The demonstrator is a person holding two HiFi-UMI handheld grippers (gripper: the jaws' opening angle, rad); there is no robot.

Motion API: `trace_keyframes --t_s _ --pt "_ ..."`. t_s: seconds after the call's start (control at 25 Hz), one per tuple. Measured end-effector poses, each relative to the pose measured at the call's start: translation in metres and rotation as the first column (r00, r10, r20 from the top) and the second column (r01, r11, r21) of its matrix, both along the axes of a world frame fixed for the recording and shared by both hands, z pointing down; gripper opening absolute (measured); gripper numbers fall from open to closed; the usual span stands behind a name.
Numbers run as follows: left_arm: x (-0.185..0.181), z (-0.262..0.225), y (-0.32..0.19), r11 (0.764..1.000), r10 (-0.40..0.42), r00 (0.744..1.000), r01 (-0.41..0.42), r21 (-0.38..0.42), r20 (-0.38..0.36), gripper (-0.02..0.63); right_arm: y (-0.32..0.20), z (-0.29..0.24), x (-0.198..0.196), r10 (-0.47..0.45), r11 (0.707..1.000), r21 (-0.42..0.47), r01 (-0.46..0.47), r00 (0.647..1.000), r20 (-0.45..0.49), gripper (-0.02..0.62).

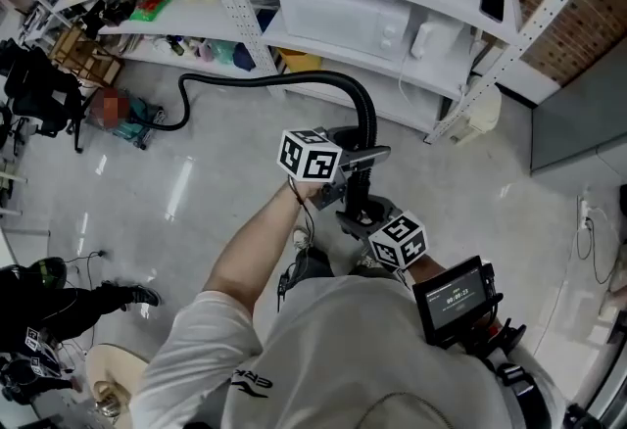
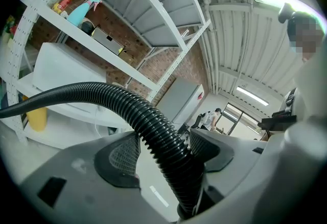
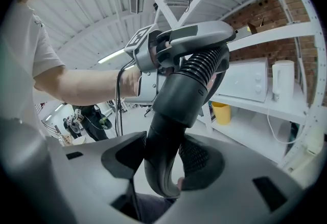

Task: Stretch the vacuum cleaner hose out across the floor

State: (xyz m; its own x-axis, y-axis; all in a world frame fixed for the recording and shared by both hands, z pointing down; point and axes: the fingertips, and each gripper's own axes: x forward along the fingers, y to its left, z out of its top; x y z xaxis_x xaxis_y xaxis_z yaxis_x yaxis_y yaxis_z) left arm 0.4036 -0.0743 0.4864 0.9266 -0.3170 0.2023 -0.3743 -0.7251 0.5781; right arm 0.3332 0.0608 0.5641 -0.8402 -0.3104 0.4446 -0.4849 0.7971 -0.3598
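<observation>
The black ribbed vacuum hose (image 1: 257, 77) runs from the floor at the left, arcs up by the shelves and drops to both grippers. In the head view my left gripper (image 1: 364, 158), with its marker cube, is clamped on the hose just below the bend. The left gripper view shows the ribbed hose (image 2: 153, 126) filling the gap between the two pads. Below it, my right gripper (image 1: 358, 216) is shut on the smooth curved handle tube (image 3: 168, 115) at the hose's end. The left gripper (image 3: 168, 44) also shows above the cuff in the right gripper view.
White metal shelving (image 1: 245, 21) with a microwave (image 1: 343, 18), a kettle (image 1: 428, 35) and bottles stands close ahead. A dark bag (image 1: 34, 89) and a small cart stand at the left. A person in black (image 1: 59, 305) crouches at the lower left. Brick wall (image 1: 578, 16) at right.
</observation>
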Motion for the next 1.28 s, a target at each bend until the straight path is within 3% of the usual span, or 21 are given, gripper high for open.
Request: trace_keyframes --t_s 0.36,0.92,1.28 --pt "0.067 0.014 0.036 0.999 0.004 1.0 -0.004 -0.037 0.011 0.291 0.037 0.01 0.065 0.04 0.999 -0.022 -0.04 0.999 -0.018 0.193" --pt "0.125 0.039 0.099 0.985 0.128 0.992 -0.129 -0.116 -0.016 0.291 0.09 0.029 0.105 0.215 0.974 -0.051 -0.219 0.974 -0.075 0.193" --pt "0.175 0.06 0.113 0.974 0.123 0.992 -0.121 -0.192 -0.004 0.291 0.107 0.04 0.151 0.209 0.971 -0.107 -0.215 0.976 -0.067 0.193"
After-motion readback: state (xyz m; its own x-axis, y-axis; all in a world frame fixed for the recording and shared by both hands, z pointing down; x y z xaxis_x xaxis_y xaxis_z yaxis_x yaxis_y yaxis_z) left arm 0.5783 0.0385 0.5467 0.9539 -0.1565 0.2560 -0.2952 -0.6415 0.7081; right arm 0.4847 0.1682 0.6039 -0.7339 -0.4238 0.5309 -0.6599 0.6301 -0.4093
